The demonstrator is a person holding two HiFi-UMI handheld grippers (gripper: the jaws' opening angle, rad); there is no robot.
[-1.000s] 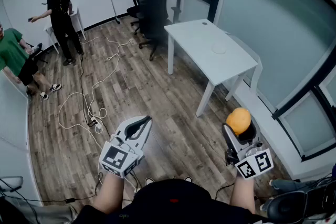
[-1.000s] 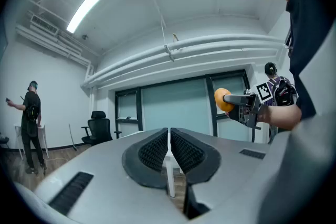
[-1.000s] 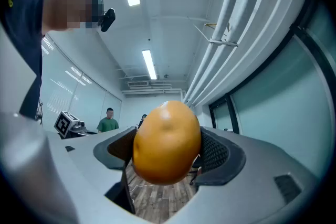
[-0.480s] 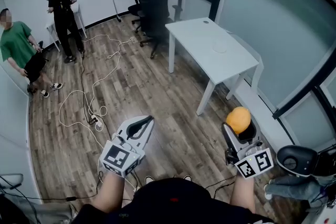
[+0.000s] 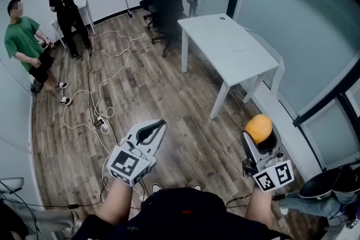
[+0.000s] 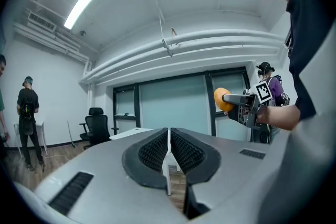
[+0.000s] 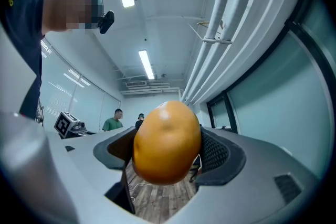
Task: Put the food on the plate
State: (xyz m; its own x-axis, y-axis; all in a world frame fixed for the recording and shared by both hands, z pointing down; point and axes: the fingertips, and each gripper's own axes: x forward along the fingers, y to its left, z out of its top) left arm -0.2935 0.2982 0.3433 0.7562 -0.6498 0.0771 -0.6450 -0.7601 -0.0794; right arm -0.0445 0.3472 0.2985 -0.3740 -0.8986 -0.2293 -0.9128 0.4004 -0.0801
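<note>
Smooth round orange food (image 5: 258, 128): lower right of head view, held above grey wood-plank floor (image 5: 157, 93) | right claw (image 5: 260, 140): clamped on it from 2 sides | left claw (image 5: 158, 125): lower centre-left, jaws together, nothing between | white rectangular bench (image 5: 219, 36): upper centre, well apart from the food | person in green shirt (image 5: 25, 45), person in black (image 5: 64, 3): upper left
</note>
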